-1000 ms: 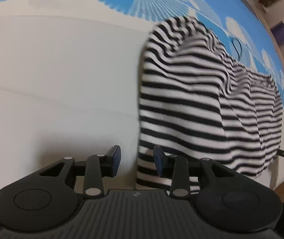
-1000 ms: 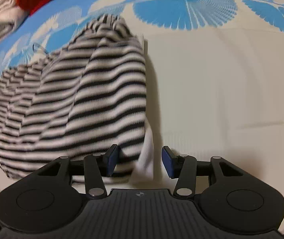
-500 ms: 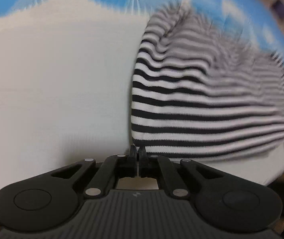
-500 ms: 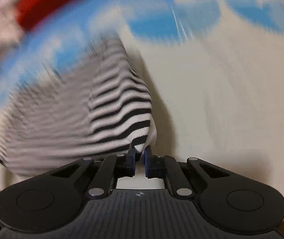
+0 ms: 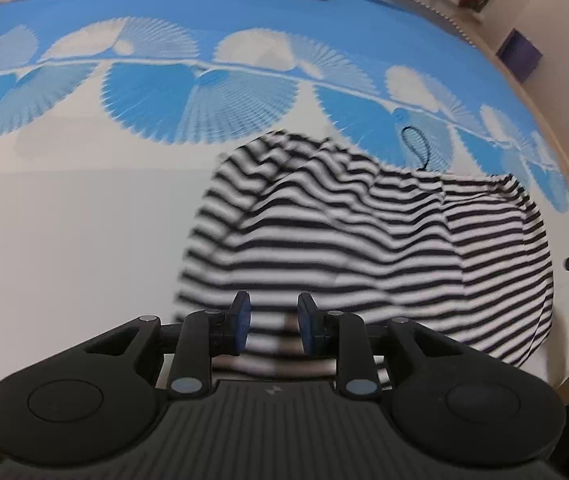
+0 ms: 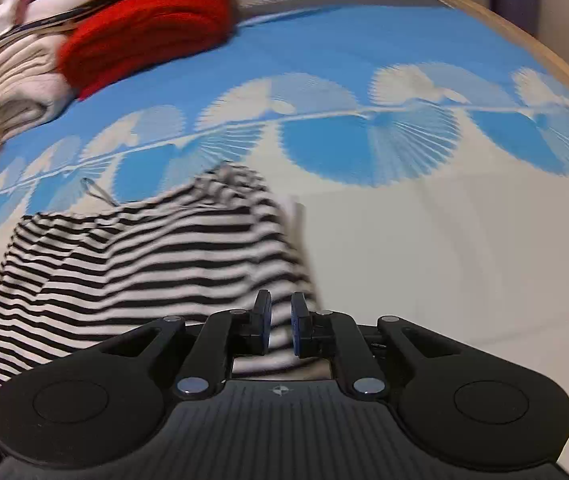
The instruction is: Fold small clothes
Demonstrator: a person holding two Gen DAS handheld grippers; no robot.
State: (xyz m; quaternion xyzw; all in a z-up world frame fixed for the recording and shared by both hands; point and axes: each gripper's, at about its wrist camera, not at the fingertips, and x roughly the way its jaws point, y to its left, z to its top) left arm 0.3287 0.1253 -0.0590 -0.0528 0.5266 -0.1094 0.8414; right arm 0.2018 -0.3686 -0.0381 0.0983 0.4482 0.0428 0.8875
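Both tongs (image 5: pixel 271 322) (image 6: pixel 280 322) opening above striped garment (image 5: pixel 364 248) on blue-and-white bedspread (image 6: pixel 364 60), red knit (image 6: pixel 152 28) behind.

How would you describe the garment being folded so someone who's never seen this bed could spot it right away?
Start from the bed cover, blue with white fan shapes at the far side and plain cream nearer. On the cream part lies the striped garment, rumpled, with a thin dark loop sticking out of its far edge. Its black-and-white stripes set it apart from the red knit and cream bundle at the head.

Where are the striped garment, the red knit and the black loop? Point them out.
striped garment (image 5: pixel 364 240), left wrist view, middle of the cloth
red knit (image 6: pixel 148 28), right wrist view, its folded front
black loop (image 5: pixel 416 144), left wrist view, its cord
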